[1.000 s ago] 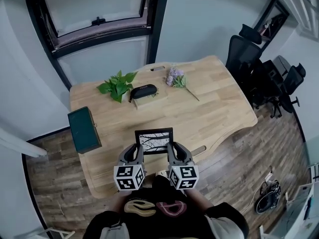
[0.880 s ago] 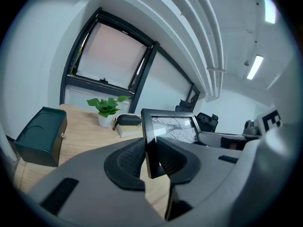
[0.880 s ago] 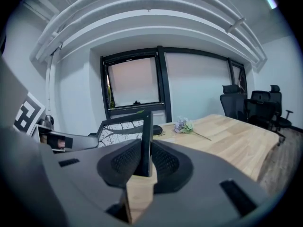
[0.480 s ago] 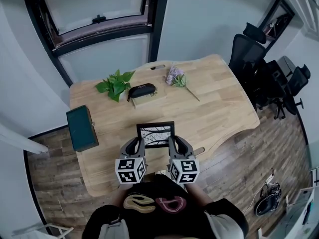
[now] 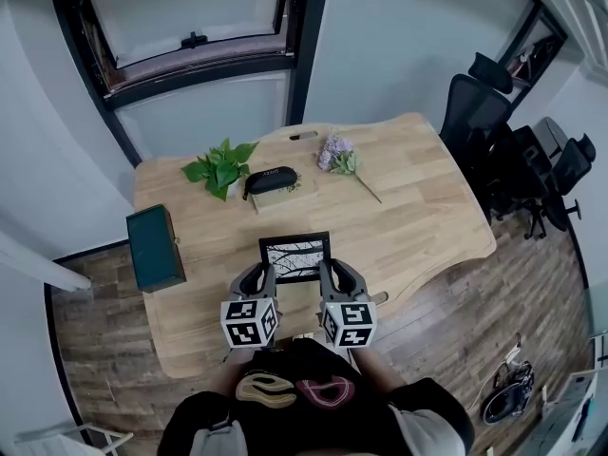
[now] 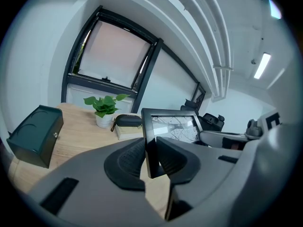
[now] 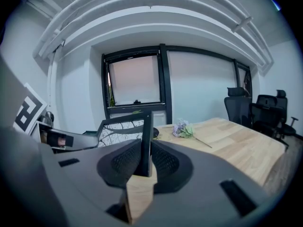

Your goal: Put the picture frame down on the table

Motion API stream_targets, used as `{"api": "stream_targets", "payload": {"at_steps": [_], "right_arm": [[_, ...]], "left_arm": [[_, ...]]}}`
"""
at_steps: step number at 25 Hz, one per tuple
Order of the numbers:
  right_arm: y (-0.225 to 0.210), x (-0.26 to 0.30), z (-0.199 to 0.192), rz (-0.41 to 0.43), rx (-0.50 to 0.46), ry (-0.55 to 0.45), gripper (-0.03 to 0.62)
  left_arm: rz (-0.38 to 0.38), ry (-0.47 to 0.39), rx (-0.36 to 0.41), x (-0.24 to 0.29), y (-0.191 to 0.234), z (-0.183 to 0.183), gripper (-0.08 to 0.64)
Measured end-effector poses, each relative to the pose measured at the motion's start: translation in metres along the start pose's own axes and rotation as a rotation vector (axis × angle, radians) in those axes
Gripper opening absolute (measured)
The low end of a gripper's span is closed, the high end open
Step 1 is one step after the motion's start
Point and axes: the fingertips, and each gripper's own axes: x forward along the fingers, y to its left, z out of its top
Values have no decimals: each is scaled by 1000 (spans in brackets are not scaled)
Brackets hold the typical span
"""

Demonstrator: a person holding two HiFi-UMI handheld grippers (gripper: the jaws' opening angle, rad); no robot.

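Note:
A black picture frame (image 5: 295,257) with a branch print is held between both grippers above the near part of the wooden table (image 5: 408,198). My left gripper (image 5: 263,278) is shut on the frame's left edge (image 6: 150,148), and its pads press the black border. My right gripper (image 5: 326,275) is shut on the right edge (image 7: 144,145). The frame stands tilted, its picture (image 6: 177,126) facing up toward me. Whether its lower edge touches the table is hidden by the jaws.
A dark green box (image 5: 155,248) stands at the table's left edge. A potted plant (image 5: 220,166), a black case on a book (image 5: 272,182) and a lilac sprig (image 5: 340,155) lie at the far side. Office chairs (image 5: 494,112) stand to the right.
Both grippers have carried the frame a little farther over the table, away from me. Their hold on it is unchanged.

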Motion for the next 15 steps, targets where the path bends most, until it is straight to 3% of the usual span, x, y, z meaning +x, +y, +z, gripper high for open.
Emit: {"api": "stream_targets", "payload": {"at_steps": [15], "right_arm": [[-29,32,-12,26,-12,76,77]], "left_arm": [[55,45,-18,39,-3,-11,83]]}}
